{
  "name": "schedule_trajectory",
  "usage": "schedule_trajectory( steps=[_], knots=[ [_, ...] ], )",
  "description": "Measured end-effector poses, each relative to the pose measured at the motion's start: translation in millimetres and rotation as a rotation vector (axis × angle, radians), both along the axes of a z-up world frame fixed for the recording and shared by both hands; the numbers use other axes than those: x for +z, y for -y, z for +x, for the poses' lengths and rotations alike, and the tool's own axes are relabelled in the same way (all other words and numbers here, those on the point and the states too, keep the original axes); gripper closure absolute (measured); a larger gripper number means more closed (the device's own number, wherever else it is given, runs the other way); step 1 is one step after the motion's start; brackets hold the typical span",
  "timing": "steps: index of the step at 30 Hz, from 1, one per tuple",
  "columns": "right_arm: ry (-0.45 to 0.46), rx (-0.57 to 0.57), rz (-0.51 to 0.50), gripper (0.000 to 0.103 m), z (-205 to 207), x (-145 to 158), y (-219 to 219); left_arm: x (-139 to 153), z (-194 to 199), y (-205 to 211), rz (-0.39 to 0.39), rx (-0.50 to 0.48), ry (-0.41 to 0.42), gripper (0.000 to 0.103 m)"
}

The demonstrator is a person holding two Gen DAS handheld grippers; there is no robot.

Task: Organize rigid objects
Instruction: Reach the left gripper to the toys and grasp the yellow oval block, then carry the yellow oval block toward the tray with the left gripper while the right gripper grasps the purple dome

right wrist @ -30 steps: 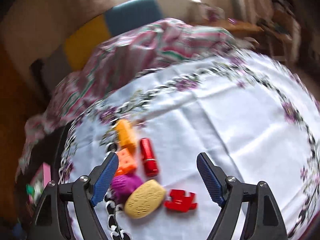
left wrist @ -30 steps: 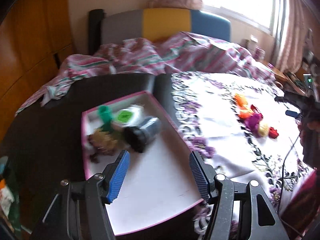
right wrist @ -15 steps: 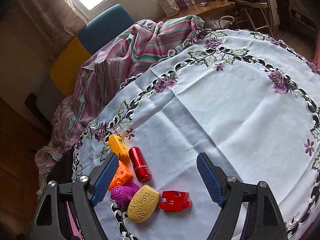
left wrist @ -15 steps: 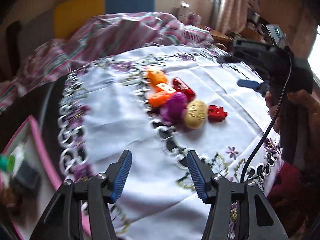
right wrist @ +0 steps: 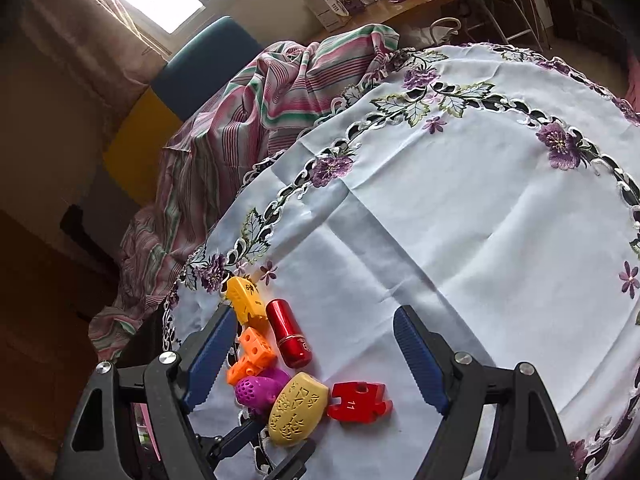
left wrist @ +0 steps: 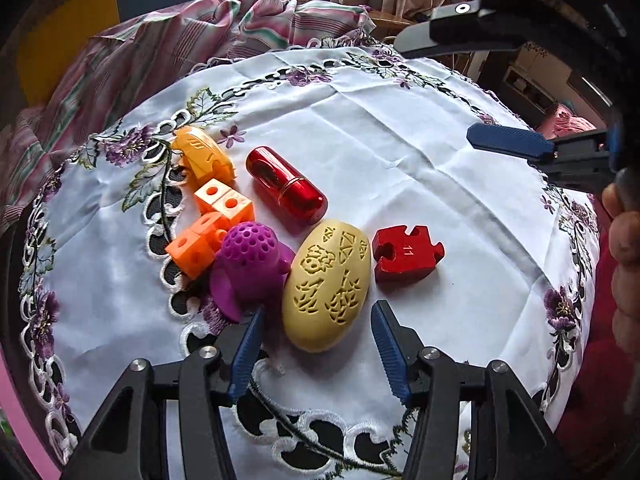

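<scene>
Several small toys lie grouped on the white embroidered tablecloth (left wrist: 400, 140). A yellow carved egg (left wrist: 326, 284) lies right in front of my left gripper (left wrist: 316, 344), which is open with the egg's near end between its fingertips. Beside it are a purple perforated figure (left wrist: 250, 264), orange cubes (left wrist: 212, 220), a yellow-orange piece (left wrist: 202, 156), a red metallic cylinder (left wrist: 286, 186) and a red puzzle piece (left wrist: 406, 252). My right gripper (right wrist: 312, 356) is open and empty, above the same group: egg (right wrist: 296, 408), puzzle piece (right wrist: 358, 402), cylinder (right wrist: 288, 332).
A striped blanket (left wrist: 180, 36) lies heaped at the table's far edge, before a blue and yellow chair (right wrist: 192, 72). A pink-rimmed tray edge (left wrist: 16, 412) shows at far left. The cloth to the right of the toys (right wrist: 480, 220) carries only embroidery.
My left gripper has swung right from the pink tray to the toy group and moved close to the yellow egg. My right gripper has drawn back slightly, still over the toys.
</scene>
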State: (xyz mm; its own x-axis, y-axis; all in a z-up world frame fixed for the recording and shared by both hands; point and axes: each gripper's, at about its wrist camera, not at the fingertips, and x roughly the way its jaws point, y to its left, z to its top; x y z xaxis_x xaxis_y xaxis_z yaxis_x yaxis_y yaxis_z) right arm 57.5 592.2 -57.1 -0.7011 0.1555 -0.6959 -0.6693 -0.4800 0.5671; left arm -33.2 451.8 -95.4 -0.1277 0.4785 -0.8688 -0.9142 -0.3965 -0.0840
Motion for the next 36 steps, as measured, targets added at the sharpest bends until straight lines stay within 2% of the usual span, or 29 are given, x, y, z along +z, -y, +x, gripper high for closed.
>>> schedule_trajectory(
  steps=[3, 4, 7, 12, 16, 18, 21, 23, 26, 28, 30, 32, 33, 34, 36],
  knots=[
    [0.004, 0.008, 0.004, 0.021, -1.9, -0.2, 0.8, -3.4, -1.1, -6.2, 0.003, 0.011, 0.016, 0.049],
    [0.009, 0.009, 0.006, 0.021, -2.8, -0.4, 1.3, -2.9, 0.7, -7.4, 0.007, 0.007, 0.017, 0.058],
    [0.023, 0.016, 0.016, 0.021, -4.0, -1.5, 1.8, -0.4, 4.5, -1.0, 0.023, 0.012, 0.015, 0.06],
    [0.039, 0.051, 0.026, 0.021, -10.4, -2.0, 6.4, 2.8, 10.7, 52.0, 0.054, 0.066, 0.029, 0.06],
    [0.061, 0.114, 0.05, 0.021, -21.9, -1.9, 15.2, -1.5, 10.1, 102.4, 0.059, 0.164, 0.054, 0.06],
    [0.069, 0.156, 0.062, 0.021, -28.1, -2.2, 21.4, -2.8, 9.4, 126.0, 0.063, 0.222, 0.045, 0.06],
    [0.086, 0.246, 0.083, 0.021, -41.5, -3.7, 35.0, -4.7, 6.9, 140.2, 0.077, 0.251, 0.051, 0.059],
    [0.122, 0.304, 0.112, 0.021, -52.0, -6.6, 46.5, -5.4, 6.0, 140.6, 0.076, 0.254, 0.038, 0.057],
    [0.171, 0.372, 0.158, 0.023, -63.2, -11.0, 61.5, -4.9, 4.8, 134.9, 0.065, 0.255, 0.014, 0.036],
    [0.194, 0.404, 0.188, 0.025, -69.0, -12.6, 68.6, -5.5, 2.3, 130.4, 0.05, 0.261, -0.01, 0.032],
    [0.213, 0.43, 0.206, 0.028, -73.3, -14.9, 74.0, -7.3, 0.3, 124.5, 0.041, 0.242, -0.013, 0.033],
    [0.232, 0.447, 0.217, 0.029, -76.4, -17.9, 78.1, -9.1, 2.1, 120.8, 0.026, 0.22, -0.046, 0.04],
    [0.238, 0.458, 0.218, 0.031, -77.8, -19.2, 80.3, -10.6, 3.5, 119.8, 0.013, 0.212, -0.071, 0.046],
    [0.246, 0.469, 0.224, 0.031, -79.6, -20.3, 83.1, -10.3, 4.7, 120.8, 0.022, 0.205, -0.08, 0.06],
    [0.267, 0.488, 0.247, 0.032, -83.5, -22.5, 89.3, -9.5, 5.0, 124.0, 0.032, 0.209, -0.075, 0.059]
  ],
)
